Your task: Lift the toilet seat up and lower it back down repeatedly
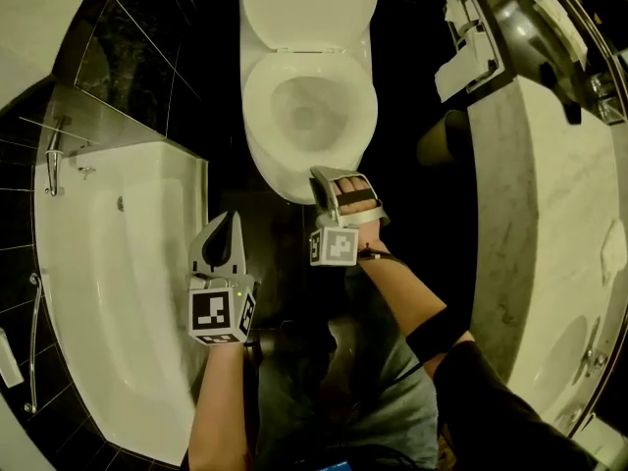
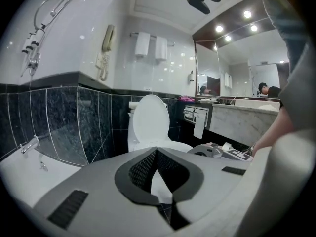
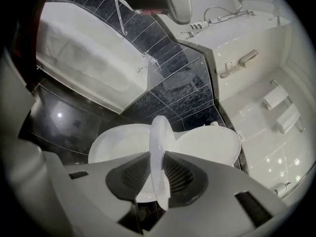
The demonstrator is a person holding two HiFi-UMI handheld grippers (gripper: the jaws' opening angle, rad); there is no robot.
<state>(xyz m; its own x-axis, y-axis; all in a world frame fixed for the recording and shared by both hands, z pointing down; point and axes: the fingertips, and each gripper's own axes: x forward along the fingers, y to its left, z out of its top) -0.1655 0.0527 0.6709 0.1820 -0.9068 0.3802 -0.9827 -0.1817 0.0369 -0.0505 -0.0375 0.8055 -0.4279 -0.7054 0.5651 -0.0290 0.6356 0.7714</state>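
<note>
Two right fingers [image 3: 134, 176] astride toilet seat [image 3: 160, 147]

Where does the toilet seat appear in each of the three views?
Head view: top centre, the toilet seat rings the bowl, right tool at its front edge.
Left gripper view: centre, a low white band under the raised lid, hard to separate from the bowl.
Right gripper view: lower centre, edge-on between the right tool's jaws.
Shared landmark: the raised lid.
</note>
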